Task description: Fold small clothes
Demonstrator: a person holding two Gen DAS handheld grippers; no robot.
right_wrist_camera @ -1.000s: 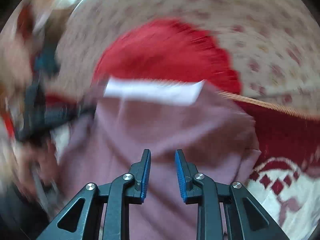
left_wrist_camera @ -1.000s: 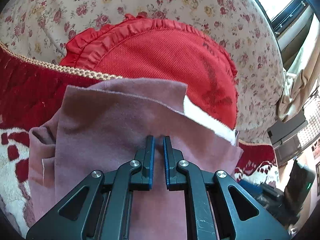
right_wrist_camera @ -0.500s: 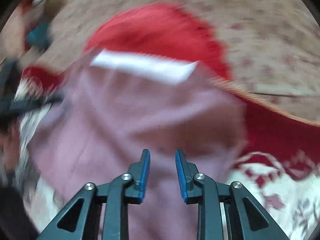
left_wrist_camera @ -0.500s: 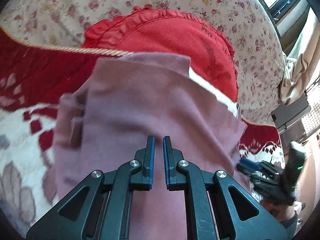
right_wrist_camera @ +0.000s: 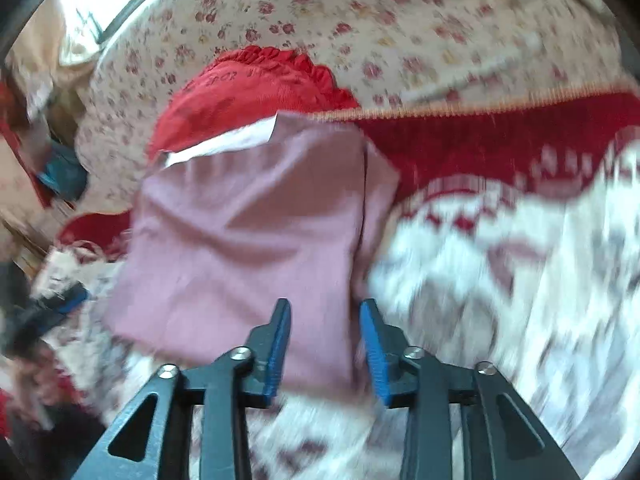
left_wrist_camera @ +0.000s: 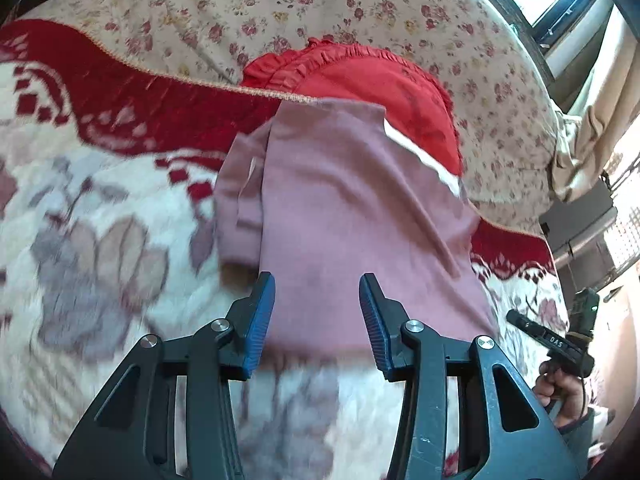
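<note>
Two grippers, both mine, hover low over the near edge of the pink garment (left_wrist_camera: 352, 216). My right hand (left_wrist_camera: 560, 394) shows at the left camera's right margin, gripping its handle. Garment lies folded flat on a white-and-red patterned blanket (left_wrist_camera: 100, 248), far end against a red frilled cushion (left_wrist_camera: 372, 76); floral fabric (left_wrist_camera: 320, 4) behind (right view motion-blurred). Left gripper (left_wrist_camera: 316, 312): jaws wide apart, holding nothing. Right gripper (right_wrist_camera: 325, 340): jaws parted, also holding nothing.
</note>
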